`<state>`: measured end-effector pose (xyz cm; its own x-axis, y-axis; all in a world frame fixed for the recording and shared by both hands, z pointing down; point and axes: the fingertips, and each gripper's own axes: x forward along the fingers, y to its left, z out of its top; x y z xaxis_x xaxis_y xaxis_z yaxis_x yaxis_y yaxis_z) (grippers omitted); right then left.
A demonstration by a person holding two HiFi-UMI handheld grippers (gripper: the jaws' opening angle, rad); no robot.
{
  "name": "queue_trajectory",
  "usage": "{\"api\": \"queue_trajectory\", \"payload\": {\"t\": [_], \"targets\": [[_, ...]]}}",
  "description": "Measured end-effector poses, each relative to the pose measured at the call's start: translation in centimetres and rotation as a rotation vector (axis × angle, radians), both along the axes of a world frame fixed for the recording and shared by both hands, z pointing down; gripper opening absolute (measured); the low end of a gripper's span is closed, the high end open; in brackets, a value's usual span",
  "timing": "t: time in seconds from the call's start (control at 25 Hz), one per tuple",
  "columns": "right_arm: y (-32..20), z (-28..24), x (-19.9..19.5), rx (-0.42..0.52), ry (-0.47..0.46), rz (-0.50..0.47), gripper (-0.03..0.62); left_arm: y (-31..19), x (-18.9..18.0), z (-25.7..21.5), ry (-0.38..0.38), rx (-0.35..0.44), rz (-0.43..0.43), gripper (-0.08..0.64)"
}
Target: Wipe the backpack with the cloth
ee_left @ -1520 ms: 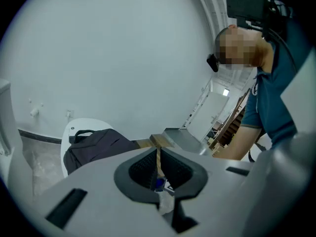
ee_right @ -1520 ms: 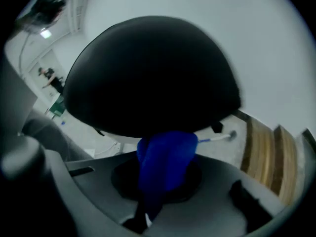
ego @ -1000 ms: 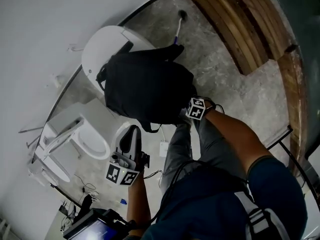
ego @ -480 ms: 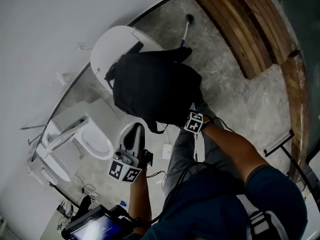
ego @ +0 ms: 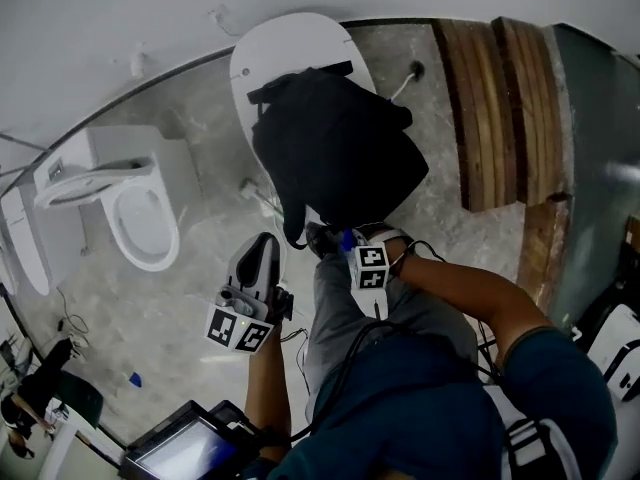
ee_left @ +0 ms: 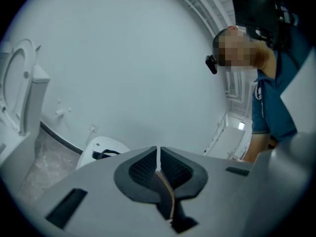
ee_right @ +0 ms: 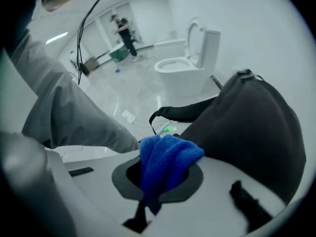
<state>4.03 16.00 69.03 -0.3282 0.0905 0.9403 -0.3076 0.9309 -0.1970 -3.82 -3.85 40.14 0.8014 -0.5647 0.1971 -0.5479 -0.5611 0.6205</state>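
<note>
The black bag [ego: 340, 153] sits on a white round table [ego: 290, 38] by the wall, near a toilet [ego: 140, 218]. The right gripper [ee_right: 165, 177] is squeezed tight on a blue cloth [ee_right: 168, 154] and holds it just beside the bag. The left gripper [ee_left: 158, 164] has its jaws pressed together with nothing in them, off to the side of the bag
</note>
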Motion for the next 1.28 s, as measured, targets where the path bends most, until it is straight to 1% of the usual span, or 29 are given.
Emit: {"api": "queue_trajectory", "payload": {"t": [0.04, 0.08, 0.12, 0.16, 0.2, 0.24, 0.28, 0.36, 0.4, 0.44, 0.48, 0.52, 0.56, 0.6, 0.64, 0.68, 0.72, 0.84, 0.88, 0.92, 1.04, 1.12, 1.16, 1.2, 1.24, 1.28], "targets": [[-0.1, 0.0, 0.3, -0.062, 0.062, -0.080, 0.009, 0.4, -1.5, 0.1, 0.014, -0.001, -0.050, 0.029], [-0.3, -0.1, 0.3, -0.141, 0.120, -0.137, 0.009, 0.6, -3.0, 0.1, 0.026, 0.002, -0.093, 0.029], [-1.0, -0.3, -0.3, -0.194, 0.161, -0.177, 0.009, 0.8, -4.5, 0.0, 0.034, 0.009, -0.129, 0.029], [-2.6, -0.9, -1.4, -0.195, 0.184, -0.207, 0.009, 1.0, -6.2, -0.1, 0.039, 0.017, -0.159, 0.029], [-5.1, -1.5, -3.0, -0.145, 0.198, -0.237, 0.009, 1.2, -7.9, -0.3, 0.042, 0.025, -0.187, 0.029], [-8.5, -2.2, -4.7, -0.060, 0.212, -0.276, 0.009, 1.4, -9.5, -0.4, 0.046, 0.032, -0.217, 0.029], [-12.3, -2.9, -6.3, 0.045, 0.233, -0.335, 0.009, 1.7, -11.0, -0.5, 0.052, 0.036, -0.252, 0.029], [-19.9, -3.4, -8.9, 0.253, 0.302, -0.511, 0.009, 2.5, -13.5, -0.2, 0.067, 0.039, -0.325, 0.029], [-23.0, -3.1, -10.0, 0.331, 0.341, -0.621, 0.009, 2.9, -14.4, 0.1, 0.073, 0.039, -0.359, 0.029], [-25.6, -2.3, -10.7, 0.387, 0.380, -0.743, 0.009, 3.3, -15.2, 0.4, 0.077, 0.038, -0.390, 0.029], [-27.5, -1.2, -11.1, 0.419, 0.418, -0.876, 0.009, 3.6, -15.9, 0.7, 0.079, 0.038, -0.416, 0.029], [-28.7, 0.2, -11.1, 0.419, 0.449, -1.005, 0.009, 3.8, -16.5, 1.0, 0.081, 0.038, -0.438, 0.029], [-29.2, 1.6, -11.0, 0.385, 0.459, -1.107, 0.009, 4.0, -17.1, 1.2, 0.082, 0.037, -0.456, 0.029], [-29.3, 2.7, -10.9, 0.329, 0.447, -1.156, 0.009, 4.2, -17.5, 1.3, 0.081, 0.036, -0.470, 0.029], [-29.5, 3.5, -10.9, 0.273, 0.425, -1.140, 0.009, 4.4, -17.7, 1.4, 0.080, 0.036, -0.479, 0.029], [-30.2, 3.9, -11.0, 0.232, 0.402, -1.064, 0.009, 4.5, -17.8, 1.5, 0.078, 0.037, -0.484, 0.029], [-31.3, 4.1, -10.9, 0.208, 0.377, -0.945, 0.009, 4.7, -17.9, 1.5, 0.076, 0.038, -0.487, 0.029], [-35.1, 3.7, -10.0, 0.169, 0.276, -0.512, 0.009, 5.0, -17.7, 1.9, 0.072, 0.031, -0.489, 0.029], [-36.1, 3.4, -9.4, 0.173, 0.245, -0.406, 0.009, 5.0, -17.6, 2.0, 0.073, 0.028, -0.486, 0.029], [-36.9, 3.0, -8.8, 0.191, 0.221, -0.336, 0.009, 5.0, -17.4, 2.0, 0.075, 0.025, -0.482, 0.029], [-39.2, 1.7, -6.8, 0.281, 0.170, -0.210, 0.009, 4.5, -16.6, 1.9, 0.073, 0.021, -0.457, 0.029], [-41.6, 0.7, -4.3, 0.348, 0.146, -0.071, 0.009, 4.1, -15.9, 1.7, 0.069, 0.024, -0.436, 0.029], [-42.9, 0.4, -2.2, 0.373, 0.154, 0.010, 0.009, 3.8, -15.5, 1.6, 0.068, 0.026, -0.425, 0.029], [-43.9, 0.3, 0.4, 0.382, 0.184, 0.079, 0.009, 3.6, -15.1, 1.5, 0.066, 0.026, -0.415, 0.029], [-44.3, 0.6, 3.4, 0.370, 0.236, 0.122, 0.009, 3.5, -14.7, 1.6, 0.063, 0.026, -0.405, 0.029], [-44.1, 1.2, 6.5, 0.342, 0.302, 0.135, 0.009, 3.3, -14.2, 1.7, 0.060, 0.024, -0.395, 0.029]]}}
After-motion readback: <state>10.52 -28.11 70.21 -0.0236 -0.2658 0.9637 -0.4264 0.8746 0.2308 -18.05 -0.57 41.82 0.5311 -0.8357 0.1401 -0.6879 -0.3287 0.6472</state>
